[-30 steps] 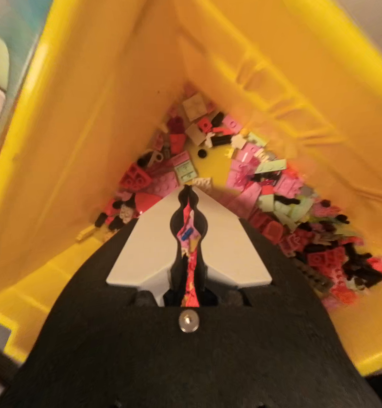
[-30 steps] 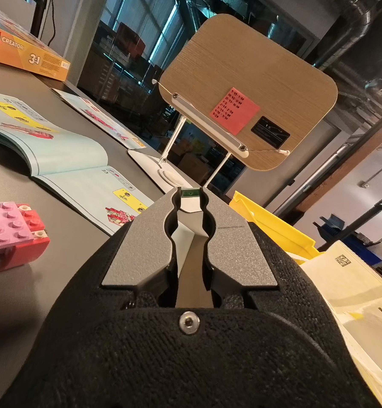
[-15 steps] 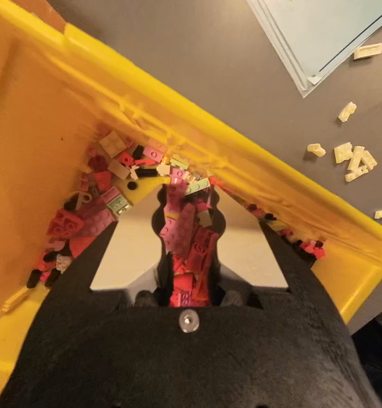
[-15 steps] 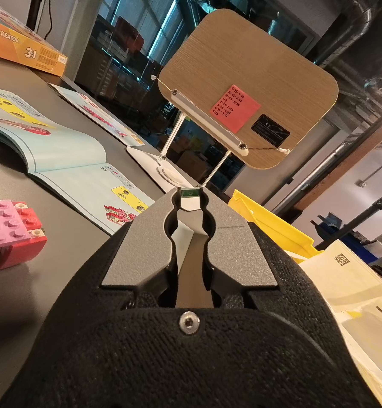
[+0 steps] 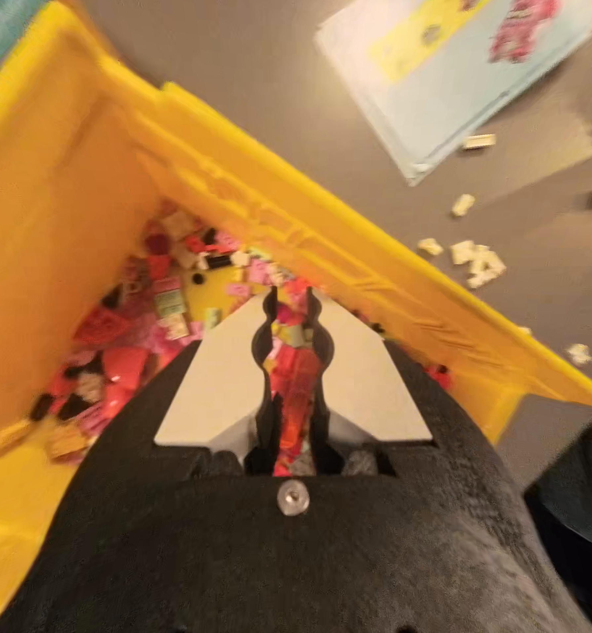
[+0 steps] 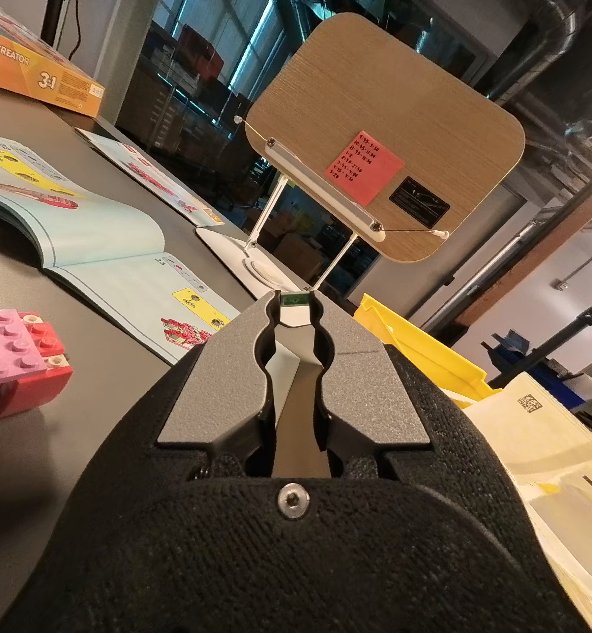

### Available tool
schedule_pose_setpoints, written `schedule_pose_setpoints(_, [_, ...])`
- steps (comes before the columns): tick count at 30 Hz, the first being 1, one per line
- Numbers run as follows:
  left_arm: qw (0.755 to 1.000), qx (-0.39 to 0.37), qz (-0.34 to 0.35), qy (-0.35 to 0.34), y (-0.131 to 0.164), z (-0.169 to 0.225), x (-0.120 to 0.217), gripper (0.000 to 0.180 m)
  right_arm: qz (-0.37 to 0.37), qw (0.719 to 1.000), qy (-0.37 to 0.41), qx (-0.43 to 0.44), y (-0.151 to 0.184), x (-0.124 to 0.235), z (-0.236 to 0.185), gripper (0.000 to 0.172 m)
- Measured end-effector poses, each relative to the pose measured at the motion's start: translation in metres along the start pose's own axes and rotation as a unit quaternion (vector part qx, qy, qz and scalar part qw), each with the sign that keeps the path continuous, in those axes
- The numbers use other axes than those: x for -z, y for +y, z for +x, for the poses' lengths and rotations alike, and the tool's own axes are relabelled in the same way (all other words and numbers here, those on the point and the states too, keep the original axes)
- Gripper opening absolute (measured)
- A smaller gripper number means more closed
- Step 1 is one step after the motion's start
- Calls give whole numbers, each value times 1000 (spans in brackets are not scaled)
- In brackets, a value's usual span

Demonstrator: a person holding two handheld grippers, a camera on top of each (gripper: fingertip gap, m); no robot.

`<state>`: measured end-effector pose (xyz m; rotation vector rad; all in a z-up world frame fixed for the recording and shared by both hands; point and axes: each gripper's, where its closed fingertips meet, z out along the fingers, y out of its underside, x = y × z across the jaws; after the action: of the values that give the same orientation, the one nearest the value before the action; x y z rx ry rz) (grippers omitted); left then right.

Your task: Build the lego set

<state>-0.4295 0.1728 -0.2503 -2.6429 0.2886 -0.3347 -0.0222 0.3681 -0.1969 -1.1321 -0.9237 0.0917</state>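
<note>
Left gripper (image 5: 290, 291) poised over a yellow bin (image 5: 82, 171) of pink, red and black bricks (image 5: 133, 308), fingers slightly apart; too blurred to tell whether any brick is pinched. Right gripper (image 6: 294, 297) low over the grey table (image 6: 82, 462), fingertips pinching a small green piece (image 6: 293, 300). Nearby: open instruction booklet (image 6: 99, 246), pink-and-red brick assembly (image 6: 17, 356), orange printed box (image 6: 41, 78), wooden stand (image 6: 390, 113) bearing a handwritten pink note (image 6: 365, 168) and black label (image 6: 419, 202).

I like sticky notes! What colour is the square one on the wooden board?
The square sticky note is pinkish red, clearest in the right wrist view.
</note>
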Motion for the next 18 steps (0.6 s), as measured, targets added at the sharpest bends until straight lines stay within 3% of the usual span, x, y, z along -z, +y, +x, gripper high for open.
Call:
schedule_pose_setpoints(3, [997, 4, -33, 74, 9, 32, -6, 16, 0, 1000, 0, 1, 0, 0, 0, 15])
schedule_pose_setpoints(8, [994, -39, -101, 5, 30, 23, -21, 14, 0, 1000, 0, 2, 0, 0, 0, 15])
schedule_pose_setpoints(18, [995, -41, -90, 7, 25, 24, -29, 18, 1, 1000, 0, 2, -1, 0, 0, 15])
